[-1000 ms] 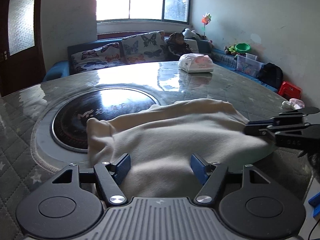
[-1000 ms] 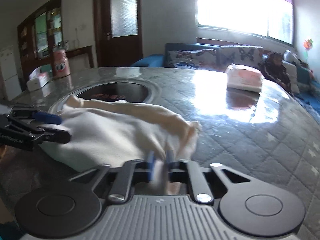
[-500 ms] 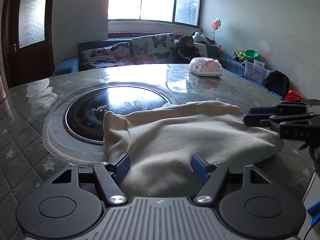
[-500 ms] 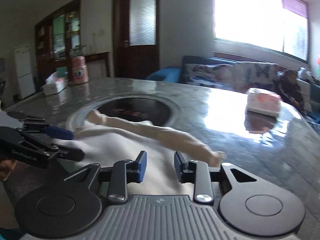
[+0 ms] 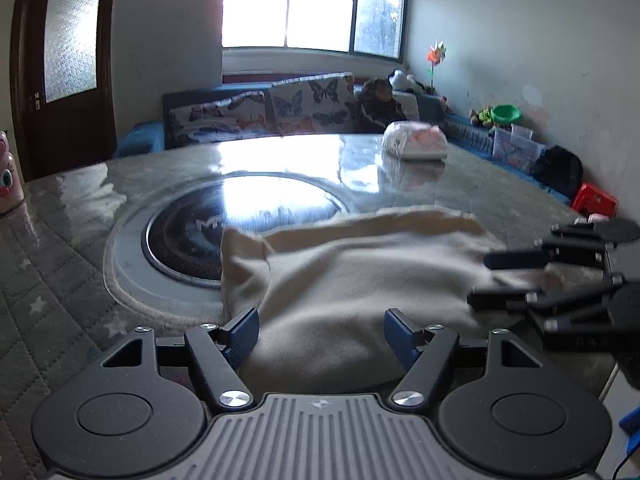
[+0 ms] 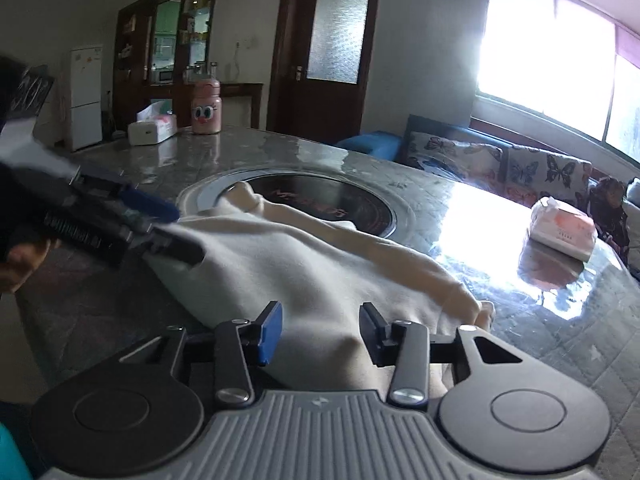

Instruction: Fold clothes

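opening now, right tongs (image 6: 320, 330) have let go of the cream garment (image 6: 304, 264) lower centre; left tongs (image 5: 320, 334) spread wide, gripping nothing; fold laid on table (image 6: 520, 320).

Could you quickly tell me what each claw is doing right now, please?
Left claw: open, holding nothing, over the cream garment.
Right claw: opening, garment between its jaws, not gripped.

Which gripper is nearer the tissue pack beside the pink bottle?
Left. The left gripper sits on that side of the cream garment; the right gripper is further from the tissue pack.
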The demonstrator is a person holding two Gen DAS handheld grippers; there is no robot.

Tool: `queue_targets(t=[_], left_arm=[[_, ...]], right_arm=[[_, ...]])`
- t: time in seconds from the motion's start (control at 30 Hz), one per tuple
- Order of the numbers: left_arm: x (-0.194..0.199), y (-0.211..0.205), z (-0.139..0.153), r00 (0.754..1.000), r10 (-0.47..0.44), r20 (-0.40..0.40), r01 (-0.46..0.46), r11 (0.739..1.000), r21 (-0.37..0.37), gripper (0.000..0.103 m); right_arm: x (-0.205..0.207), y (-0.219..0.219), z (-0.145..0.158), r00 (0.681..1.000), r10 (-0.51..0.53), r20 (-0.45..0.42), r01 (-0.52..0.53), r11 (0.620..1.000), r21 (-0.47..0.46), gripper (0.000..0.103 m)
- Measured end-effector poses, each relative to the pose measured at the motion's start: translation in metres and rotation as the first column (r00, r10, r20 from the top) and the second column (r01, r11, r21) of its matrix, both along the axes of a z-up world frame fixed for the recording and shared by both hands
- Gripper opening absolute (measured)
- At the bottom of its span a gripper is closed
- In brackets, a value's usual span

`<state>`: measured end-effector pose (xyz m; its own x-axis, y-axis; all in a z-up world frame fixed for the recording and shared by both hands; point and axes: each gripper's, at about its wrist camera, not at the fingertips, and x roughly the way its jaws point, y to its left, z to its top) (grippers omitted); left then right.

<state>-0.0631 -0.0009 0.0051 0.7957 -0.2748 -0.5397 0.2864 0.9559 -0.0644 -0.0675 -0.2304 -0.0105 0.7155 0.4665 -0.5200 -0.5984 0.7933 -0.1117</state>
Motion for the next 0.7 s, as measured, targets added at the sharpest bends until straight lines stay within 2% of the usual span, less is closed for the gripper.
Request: queue_targets(t=[0.17,0.3,0.47,0.53,0.7], left_arm=[[0.009,-0.003,0.01,1.0,-0.014,0.019,0.015,0.999,-0.05,0.072],[0.021,-0.005,0.003,1.0,-0.016,-0.006,0.015,0.998,-0.063,0.072],[0.027,0.0,-0.012,0.999,0.004,-0.054,-0.008,0.998,-0.069,0.072],[0.026,0.005,-0.015,0.999,-0.001,-0.05,-0.003,0.997,-0.08,0.072],[0.026,0.018,-0.01,0.998,0.042,-0.054,-0.046,0.995,-0.087,0.072]], right_arm=[[-0.004,-0.004,-0.013,1.0,-0.002,-0.03,0.002,1.0,0.002,0.046],[-0.001,-0.004,-0.002,0.999,0.008,-0.043,-0.008,1.0,0.003,0.047],[0.015,0.001,0.011,0.999,0.02,-0.048,-0.017,0.998,0.055,0.049],[0.024,0.005,0.012,0.998,0.024,-0.06,-0.019,0.997,0.077,0.049],[0.04,0.011,-0.001,0.989,0.042,-0.142,-0.033,0.997,0.063,0.049]])
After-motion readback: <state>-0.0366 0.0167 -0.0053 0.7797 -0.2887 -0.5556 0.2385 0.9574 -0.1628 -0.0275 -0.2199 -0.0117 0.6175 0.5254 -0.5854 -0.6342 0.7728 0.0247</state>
